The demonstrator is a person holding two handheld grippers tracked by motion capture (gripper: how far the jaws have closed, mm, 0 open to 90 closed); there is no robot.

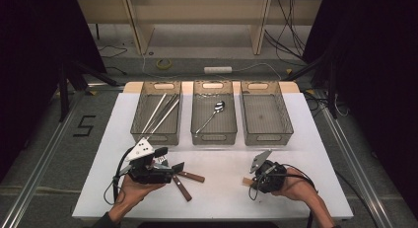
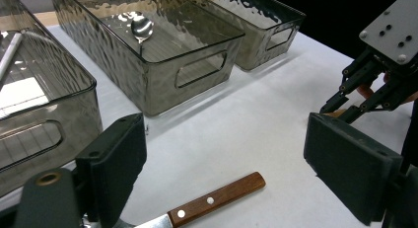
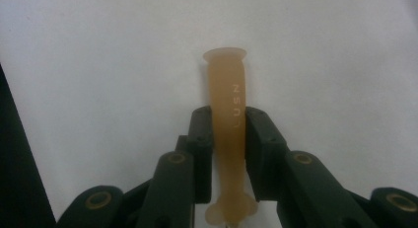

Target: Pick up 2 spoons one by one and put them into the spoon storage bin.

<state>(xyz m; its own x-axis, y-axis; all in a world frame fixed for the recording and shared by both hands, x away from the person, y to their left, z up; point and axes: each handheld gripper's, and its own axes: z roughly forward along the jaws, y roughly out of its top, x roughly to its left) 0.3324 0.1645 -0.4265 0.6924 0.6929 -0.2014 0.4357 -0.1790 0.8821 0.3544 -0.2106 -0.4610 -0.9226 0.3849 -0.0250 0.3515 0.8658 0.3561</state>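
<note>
In the right gripper view, the right gripper [image 3: 228, 134] had its two black jaws closed against the sides of a tan handle [image 3: 226, 104], pinching it partway along its length. The handle ran straight up the frame, ending in a flared, flattened tip at the top, with small raised lettering down its right side. Its lower end widened into a lobed shape, possibly a joint, cut off by the frame. Beneath lay the white tabletop [image 3: 98, 65].

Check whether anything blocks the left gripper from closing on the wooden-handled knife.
Nothing visible does. The left gripper has its jaws wide open, and the wooden-handled knife lies on the bare white table between them. The middle bin stands farther back.
</note>
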